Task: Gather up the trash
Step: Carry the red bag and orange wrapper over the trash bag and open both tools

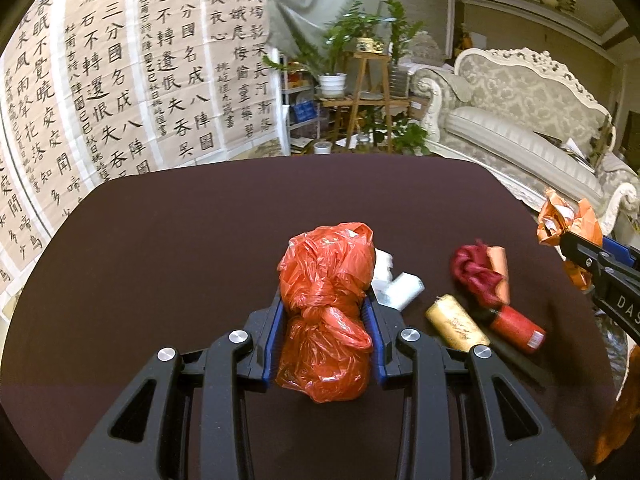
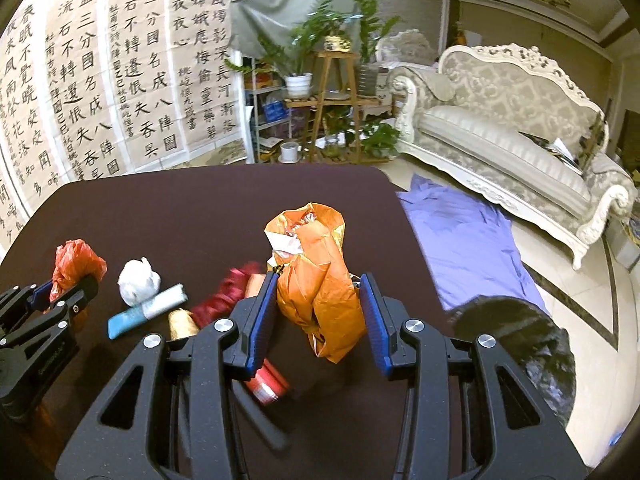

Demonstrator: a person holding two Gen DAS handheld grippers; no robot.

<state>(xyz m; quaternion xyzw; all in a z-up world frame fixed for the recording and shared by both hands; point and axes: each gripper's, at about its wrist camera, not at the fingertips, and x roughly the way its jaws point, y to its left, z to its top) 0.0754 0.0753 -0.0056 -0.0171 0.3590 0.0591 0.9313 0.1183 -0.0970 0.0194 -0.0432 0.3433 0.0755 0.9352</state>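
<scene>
In the left wrist view my left gripper (image 1: 326, 300) is shut on a knotted red plastic bag (image 1: 324, 280), held above the dark brown table (image 1: 160, 248). My right gripper (image 2: 319, 280) is shut on a crumpled orange bag (image 2: 320, 264) near the table's right edge. Each gripper also shows in the other view: the right gripper (image 1: 576, 248) with the orange bag (image 1: 564, 216) at the right edge, the left gripper (image 2: 68, 284) with the red bag (image 2: 76, 260) at the left.
On the table lie a white crumpled bag (image 2: 138, 276), a blue and white packet (image 2: 148, 310), a gold cylinder (image 1: 456, 322), a red can (image 1: 516, 326) and a dark red cloth (image 1: 476, 272). Right of the table are a black bag (image 2: 516, 352), a purple cloth (image 2: 460, 240) and a sofa (image 2: 500, 120).
</scene>
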